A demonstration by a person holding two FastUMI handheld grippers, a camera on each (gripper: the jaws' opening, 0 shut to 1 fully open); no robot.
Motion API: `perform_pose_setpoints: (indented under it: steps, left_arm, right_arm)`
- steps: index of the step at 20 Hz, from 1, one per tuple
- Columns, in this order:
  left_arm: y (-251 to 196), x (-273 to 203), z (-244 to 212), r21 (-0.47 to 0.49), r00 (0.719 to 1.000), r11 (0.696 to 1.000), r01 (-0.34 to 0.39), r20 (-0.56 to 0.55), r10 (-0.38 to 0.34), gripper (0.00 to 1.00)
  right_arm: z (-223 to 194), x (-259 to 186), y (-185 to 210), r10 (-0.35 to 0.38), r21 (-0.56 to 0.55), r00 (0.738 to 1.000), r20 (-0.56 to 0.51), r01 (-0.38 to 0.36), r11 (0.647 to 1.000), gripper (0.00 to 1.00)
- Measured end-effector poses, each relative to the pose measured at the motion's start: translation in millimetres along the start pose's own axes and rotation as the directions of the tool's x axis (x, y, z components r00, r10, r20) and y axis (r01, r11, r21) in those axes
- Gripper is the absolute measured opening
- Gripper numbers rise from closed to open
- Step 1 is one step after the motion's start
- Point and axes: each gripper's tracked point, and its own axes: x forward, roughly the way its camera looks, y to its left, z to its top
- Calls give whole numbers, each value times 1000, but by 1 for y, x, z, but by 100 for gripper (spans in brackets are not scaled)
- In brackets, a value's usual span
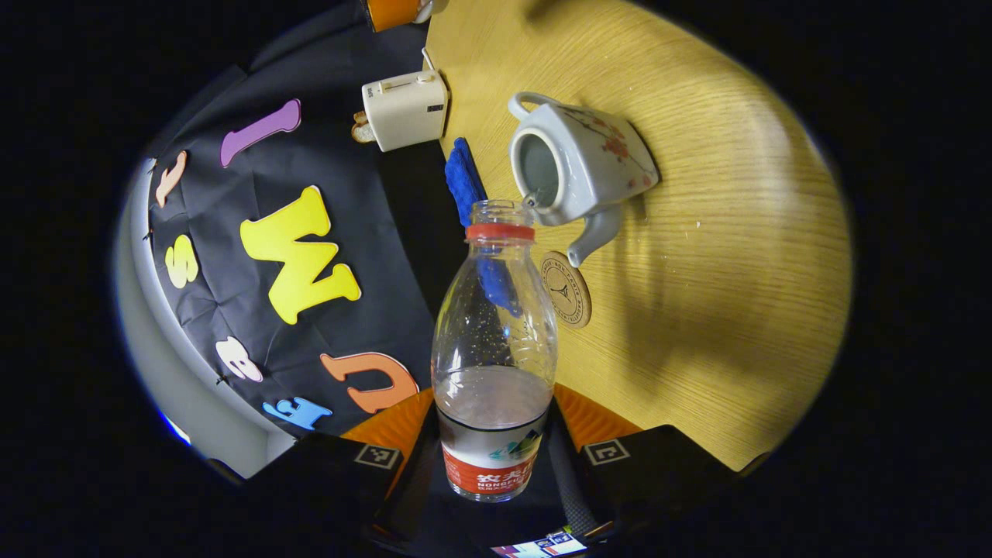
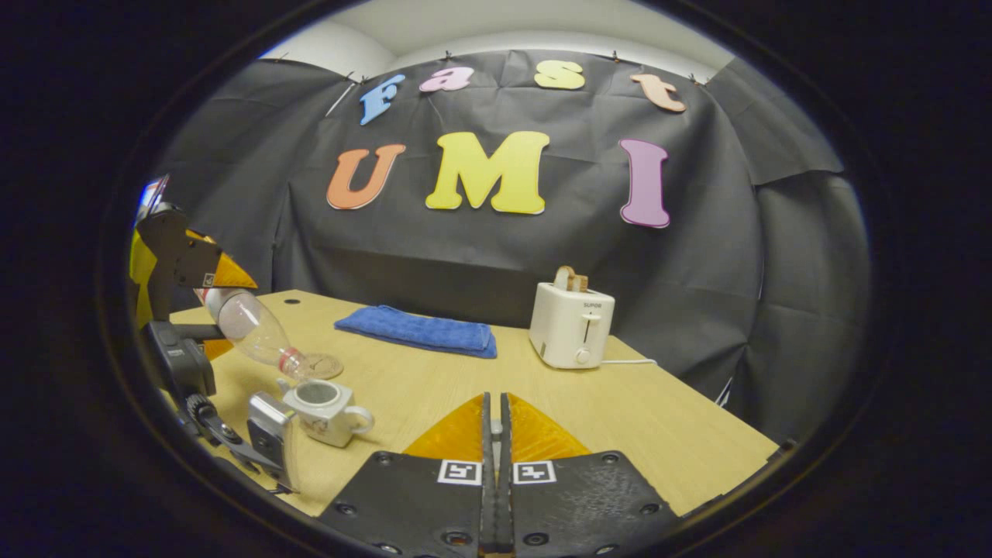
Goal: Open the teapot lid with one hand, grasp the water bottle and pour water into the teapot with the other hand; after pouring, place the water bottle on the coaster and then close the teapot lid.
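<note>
My left gripper is shut on the base of a clear water bottle with a red neck ring and no cap. Water lies in the bottle's lower part. Its mouth points at the open top of the white flowered teapot. In the right gripper view the left gripper holds the bottle tilted mouth-down just above the lidless teapot. A round coaster lies by the spout. My right gripper is shut above the table; a small pale bit sits pinched between its tips, the teapot lid's body hidden below.
A folded blue cloth lies at the back of the wooden table. A white toaster with bread in it stands to its right, its cord trailing off. The coaster sits just behind the teapot.
</note>
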Motion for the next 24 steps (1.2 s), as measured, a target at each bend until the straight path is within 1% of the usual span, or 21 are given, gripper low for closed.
perform_pose_setpoints:
  steps: [1,2,3,6,10,14,17,24]
  left_arm:
    - [3,-1,1,8,1000,1000,-5,-1,5,71]
    - [4,-1,0,18,1000,1000,-7,-6,7,75]
    - [7,-1,1,34,1000,999,-12,-10,12,71]
    - [15,0,2,90,1000,996,-22,-10,23,71]
    - [21,-2,7,132,999,991,-37,-9,39,71]
    - [22,-3,10,181,999,983,-36,-4,37,71]
    - [24,-5,12,204,1000,979,-26,-6,27,71]
    - [28,-8,19,244,999,969,-40,1,41,71]
  right_arm:
    - [0,0,0,0,-1,1000,0,0,1000,0]
    - [0,-1,0,1,-3,1000,2,-1,1000,0]
    - [1,-1,0,2,-4,1000,2,-2,1000,0]
    - [2,-2,0,3,-13,1000,1,-3,1000,0]
    - [0,0,-1,3,-18,1000,-3,-3,1000,0]
    - [-2,0,-1,2,-30,1000,-9,-3,1000,0]
    - [-1,1,-2,4,-35,1000,2,-4,999,1]
    - [-1,0,-6,-1,-31,1000,2,1,1000,1]
